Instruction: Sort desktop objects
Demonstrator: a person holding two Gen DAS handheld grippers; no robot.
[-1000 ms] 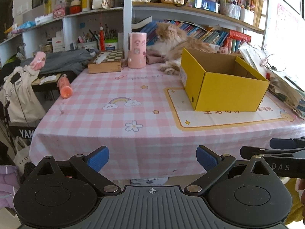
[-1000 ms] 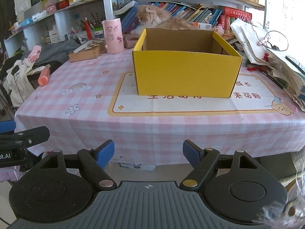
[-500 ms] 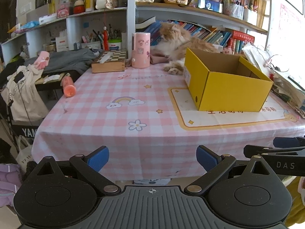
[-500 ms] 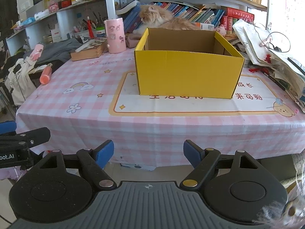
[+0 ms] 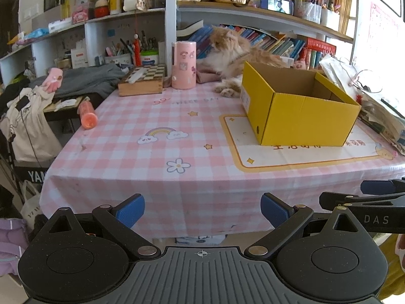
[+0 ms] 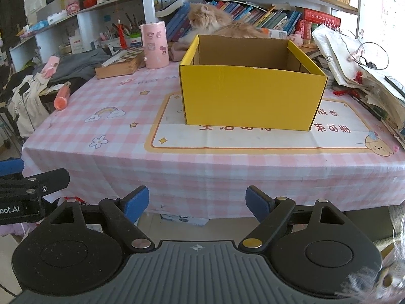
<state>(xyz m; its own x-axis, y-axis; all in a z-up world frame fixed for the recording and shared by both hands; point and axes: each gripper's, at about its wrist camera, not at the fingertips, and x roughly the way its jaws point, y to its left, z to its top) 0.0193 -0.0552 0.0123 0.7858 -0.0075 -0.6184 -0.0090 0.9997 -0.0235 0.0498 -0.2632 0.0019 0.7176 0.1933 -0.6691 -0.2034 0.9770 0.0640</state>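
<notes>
Both cameras have drifted a touch back and up over the last second: the yellow box (image 5: 298,111) sits a little lower in the left wrist view than it did, and more of the shelving shows above it. Nothing on the tabletop (image 5: 157,157) has been touched, so I'd judge the sorting hasn't started; this looks like the line-up before a first reach.

Left gripper (image 5: 202,209): spread wide, nothing between its blue pads, hanging off the near edge at the bottom of the frame. Right gripper (image 6: 197,200): same story, wide open and empty, and it shows side-on at the lower right of the left view.

Count time. One yellow box, open-topped, right of centre, and no contents show from these angles. One pink cylinder container (image 5: 184,65) upright at upper centre. One checkered wooden box (image 5: 141,81) just left of it. One orange tube (image 5: 87,112) lying at the left edge. One ginger cat (image 5: 233,53) lounging behind the box. One paper pile (image 6: 359,71) at the right.
</notes>
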